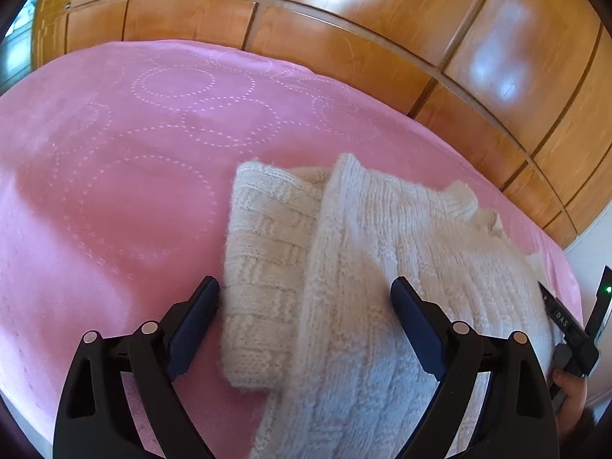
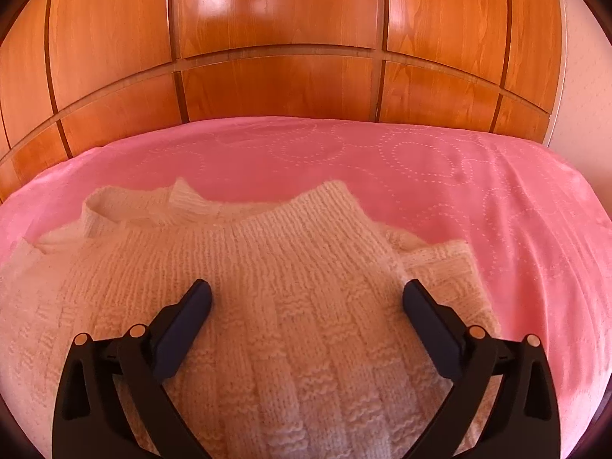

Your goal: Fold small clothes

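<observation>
White sweater on pink bed, bottom cut off. Left gripper, right gripper wide apart above sweater, holding nothing.

A bed covered with a pink spread stitched in dotted rings carries everything. Directly on it lies a cream knitted sweater, partly folded, one flap laid over another. In the right wrist view it sits under and ahead of the tongs; in the left wrist view it fills the space from between the tongs off to their right.
</observation>
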The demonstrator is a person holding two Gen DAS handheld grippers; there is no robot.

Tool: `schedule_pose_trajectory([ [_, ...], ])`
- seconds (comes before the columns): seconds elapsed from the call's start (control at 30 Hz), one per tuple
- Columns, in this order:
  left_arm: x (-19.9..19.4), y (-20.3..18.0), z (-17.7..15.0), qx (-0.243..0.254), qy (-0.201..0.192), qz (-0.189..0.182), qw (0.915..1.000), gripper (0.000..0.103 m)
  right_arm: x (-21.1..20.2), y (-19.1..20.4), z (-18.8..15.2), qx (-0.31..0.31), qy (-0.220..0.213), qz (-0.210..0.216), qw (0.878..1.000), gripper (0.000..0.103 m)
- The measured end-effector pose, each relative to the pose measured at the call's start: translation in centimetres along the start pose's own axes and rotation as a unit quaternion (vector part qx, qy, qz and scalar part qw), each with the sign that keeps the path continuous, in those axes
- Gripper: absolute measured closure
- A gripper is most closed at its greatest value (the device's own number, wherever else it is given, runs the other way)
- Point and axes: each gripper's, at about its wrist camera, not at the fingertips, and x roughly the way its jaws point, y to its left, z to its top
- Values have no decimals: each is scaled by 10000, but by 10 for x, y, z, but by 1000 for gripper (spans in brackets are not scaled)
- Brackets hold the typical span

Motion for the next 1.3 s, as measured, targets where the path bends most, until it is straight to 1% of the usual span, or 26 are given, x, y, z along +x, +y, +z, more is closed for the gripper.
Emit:
schedule_pose_trajectory([
  [0.1,-3,4,-1,-52,-5,-104,9999,13,1,0,-1,-3,-7,-7,10000,2],
  [0.17,-1,8,-3,-118,13,-226,9997,11,2,1,-2,-9,-8,-13,10000,2],
  [0.2,0,9,-4,-119,15,-254,9996,8,3,1,-2,-17,-3,-26,10000,2],
  [0.23,3,6,-4,-44,36,-275,9996,4,3,1,-3,-20,1,-27,10000,2],
  [0.27,6,1,-5,135,69,-219,9996,4,3,1,-3,-19,-5,-38,10000,2],
  [0.37,13,-9,-4,455,135,-123,9988,4,6,0,-4,-2,68,-27,10000,2],
  [0.57,17,-6,-1,424,232,-218,9986,4,14,-9,1,205,396,250,9987,2],
  [0.7,17,-6,-2,500,201,-244,9982,4,14,-10,7,-78,770,373,9963,2],
  [0.73,17,-5,-3,512,203,-271,9981,4,12,-13,9,-59,856,441,9953,2],
  [0.77,17,-5,-2,522,200,-299,9980,4,6,-16,8,45,833,433,9956,2],
  [0.87,15,-2,-4,583,141,-392,9974,4,-32,-19,-2,281,350,207,9988,2],
  [0.93,13,0,-5,594,117,-425,9973,4,-58,-13,-13,220,43,266,9994,2],
  [0.97,10,4,-5,497,102,-445,9977,4,-71,-9,-21,112,-98,325,9994,2],
  [1.03,1,14,-5,98,-22,-530,9985,4,-90,1,-35,-161,-230,386,9989,2],
  [1.07,-4,21,-6,-136,-100,-634,9978,4,-97,6,-41,-292,-265,405,9984,2],
  [1.13,-10,31,-7,-414,-199,-769,9960,4,-105,17,-51,-590,-284,412,9970,2],
  [1.2,-9,31,-7,-331,-145,-768,9964,4,-105,26,-60,-847,-252,244,9958,2],
  [1.23,-8,27,-7,-140,-94,-687,9975,4,-101,28,-63,-881,-229,226,9956,2],
  [1.27,-7,23,-8,-2,-79,-617,9981,4,-95,29,-67,-905,-116,233,9956,2],
  [1.3,-6,20,-10,93,-54,-589,9982,4,-83,29,-72,-935,173,197,9953,2],
])
